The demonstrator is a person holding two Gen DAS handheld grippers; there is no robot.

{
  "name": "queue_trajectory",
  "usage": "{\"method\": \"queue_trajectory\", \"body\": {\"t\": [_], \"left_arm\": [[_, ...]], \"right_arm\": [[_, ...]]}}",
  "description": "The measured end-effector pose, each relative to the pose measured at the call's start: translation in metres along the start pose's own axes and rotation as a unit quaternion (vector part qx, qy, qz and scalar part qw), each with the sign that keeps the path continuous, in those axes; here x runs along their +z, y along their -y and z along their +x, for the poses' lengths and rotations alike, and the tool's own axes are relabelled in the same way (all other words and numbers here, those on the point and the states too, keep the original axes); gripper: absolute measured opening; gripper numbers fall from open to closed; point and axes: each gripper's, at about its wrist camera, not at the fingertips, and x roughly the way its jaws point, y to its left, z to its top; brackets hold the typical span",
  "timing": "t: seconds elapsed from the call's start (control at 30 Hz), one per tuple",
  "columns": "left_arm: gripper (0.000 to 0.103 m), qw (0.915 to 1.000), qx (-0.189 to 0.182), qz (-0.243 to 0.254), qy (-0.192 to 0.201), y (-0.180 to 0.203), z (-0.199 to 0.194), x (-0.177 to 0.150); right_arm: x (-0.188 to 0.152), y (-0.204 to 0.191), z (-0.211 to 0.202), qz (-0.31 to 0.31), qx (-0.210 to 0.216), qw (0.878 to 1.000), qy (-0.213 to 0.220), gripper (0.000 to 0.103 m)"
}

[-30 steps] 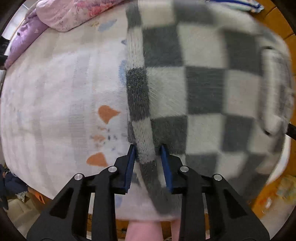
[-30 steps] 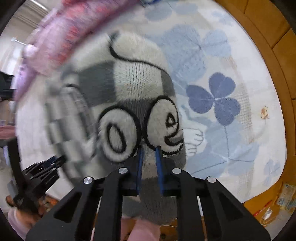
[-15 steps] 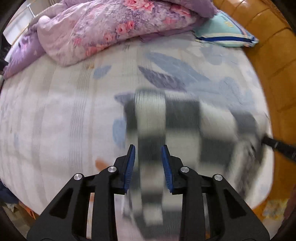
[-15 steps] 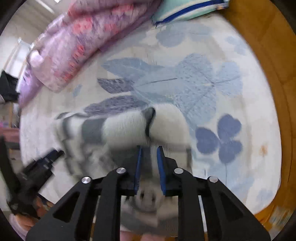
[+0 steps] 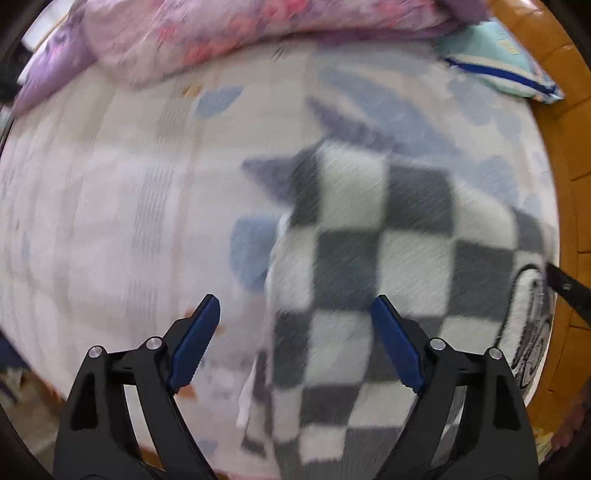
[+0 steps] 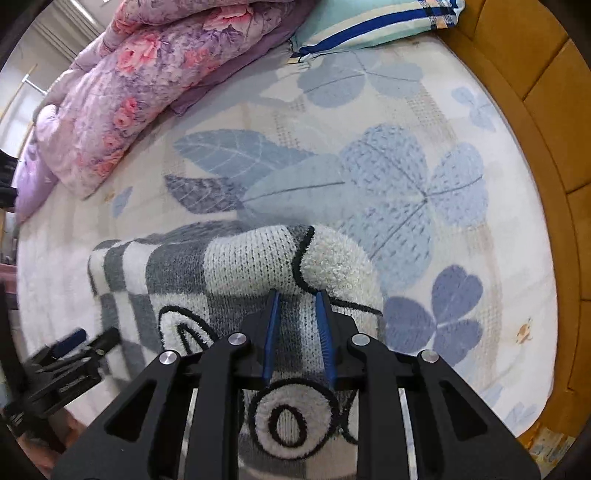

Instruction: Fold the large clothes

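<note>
Lying flat on the bed sheet (image 6: 424, 122), the checkered sweater (image 5: 373, 243) spreads below both tools, grey and white squares with black-outlined fuzzy patches. Left gripper (image 5: 295, 328): jaws spread wide and opening, blue pads clear of the knit; the sweater's left edge sits beneath the gap, nothing pinched. Left view is motion-blurred. Right gripper (image 6: 297, 332): jaws narrow, opening slightly; a ridge of the sweater passes between the blue pads, and contact appears to remain, fabric bunched up just ahead of the tips. The left gripper appears in the right view at lower left, beside the sweater's far edge. Ahead of both tools: floral quilt (image 6: 140, 74) and a striped pillow (image 6: 373, 18). Right of the right gripper: the wooden bed frame (image 6: 543, 92).
</note>
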Motion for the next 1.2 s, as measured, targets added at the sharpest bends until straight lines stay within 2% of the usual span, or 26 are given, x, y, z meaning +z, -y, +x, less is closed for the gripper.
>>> {"method": "queue_trajectory", "body": {"t": [0.03,0.1,0.13,0.17,0.23,0.3,0.4,0.6,0.8,0.9,0.97,1.0,1.1,1.13,1.2], "left_arm": [[0.085,1.0,-0.005,-0.007,-0.004,-0.004,-0.003,-0.005],[0.085,1.0,-0.001,-0.005,-0.006,-0.008,-0.014,-0.014],[0.085,1.0,0.003,0.0,-0.002,-0.008,-0.024,-0.019],[0.085,1.0,0.003,0.005,0.004,-0.009,-0.034,-0.024],[0.085,0.9996,0.001,0.014,0.024,-0.01,-0.058,-0.033],[0.088,0.9984,0.017,0.026,0.047,-0.01,-0.081,-0.042],[0.09,0.9962,0.025,0.046,0.07,-0.012,-0.108,-0.052],[0.09,0.995,-0.014,0.056,0.081,-0.022,-0.142,-0.079],[0.09,0.9896,-0.062,0.101,0.081,-0.036,-0.155,-0.115],[0.09,0.9793,-0.095,0.153,0.093,-0.046,-0.163,-0.133],[0.09,0.9667,-0.113,0.204,0.107,-0.056,-0.169,-0.145],[0.09,0.9632,-0.111,0.219,0.11,-0.061,-0.172,-0.149],[0.09,0.9454,-0.135,0.268,0.128,-0.082,-0.189,-0.171],[0.09,0.941,-0.138,0.279,0.134,-0.087,-0.193,-0.176],[0.091,0.9329,-0.117,0.305,0.152,-0.096,-0.201,-0.189]], "right_arm": [[0.0,0.0,-0.002,0.007,0.007,1.0,-0.005,0.025],[-0.005,0.002,-0.011,0.028,0.037,0.999,-0.02,0.053],[-0.008,0.002,-0.015,0.035,0.053,0.998,-0.026,0.078],[-0.013,0.001,-0.02,0.04,0.054,0.997,-0.033,0.089],[-0.024,-0.004,-0.033,0.03,0.023,0.999,-0.023,0.089],[-0.038,-0.015,-0.045,0.011,-0.01,1.0,-0.02,0.091],[-0.061,-0.022,-0.058,0.013,-0.013,1.0,-0.022,0.091],[-0.119,-0.039,-0.098,0.045,-0.007,0.999,-0.002,0.091],[-0.172,-0.063,-0.139,0.091,-0.049,0.993,0.057,0.091],[-0.199,-0.081,-0.157,0.106,-0.083,0.986,0.094,0.091],[-0.22,-0.088,-0.164,0.119,-0.093,0.983,0.109,0.091],[-0.235,-0.092,-0.169,0.138,-0.102,0.978,0.119,0.091],[-0.275,-0.1,-0.18,0.213,-0.119,0.96,0.136,0.091],[-0.287,-0.101,-0.183,0.232,-0.113,0.956,0.14,0.091],[-0.31,-0.108,-0.189,0.269,-0.108,0.946,0.148,0.091]]}}
